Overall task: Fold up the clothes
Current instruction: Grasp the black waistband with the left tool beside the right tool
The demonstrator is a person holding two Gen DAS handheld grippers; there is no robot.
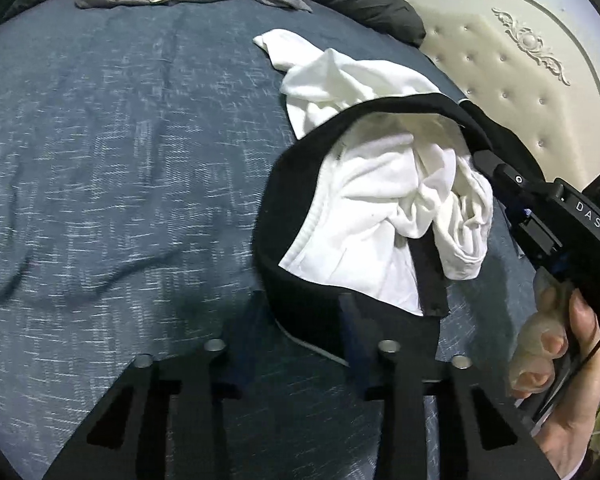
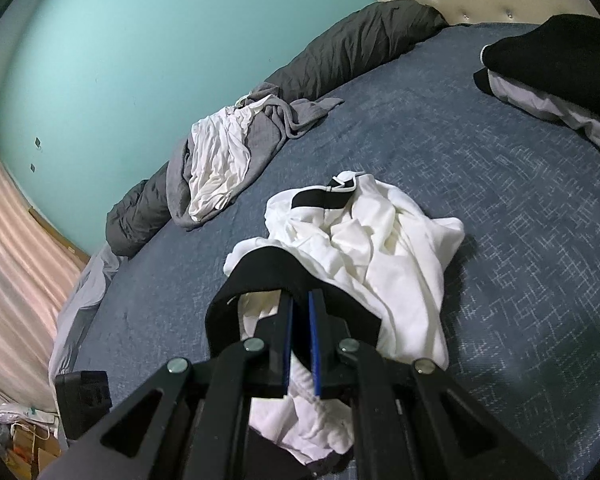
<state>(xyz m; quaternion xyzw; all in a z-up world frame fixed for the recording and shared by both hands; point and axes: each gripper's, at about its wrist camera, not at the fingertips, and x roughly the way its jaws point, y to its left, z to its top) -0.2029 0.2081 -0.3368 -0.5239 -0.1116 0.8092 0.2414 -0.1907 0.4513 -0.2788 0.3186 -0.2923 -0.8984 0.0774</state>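
On the bed [image 1: 120, 140], a crumpled white garment [image 1: 372, 200] with a black band [image 1: 284, 216] lies just ahead of both tongs. Right tongs [image 2: 300, 312] are nearly closed on the band's far side; left tongs [image 1: 300, 312] stand open astride its near edge, not yet pinching. Only the right view shows folded dark clothes [image 2: 556, 60] beyond; both show the grey-and-white heap [image 2: 228, 152].

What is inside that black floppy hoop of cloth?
Crumpled white garment fabric fills the black waistband loop. Beneath it lies the blue bedspread; the covered part can't be seen.
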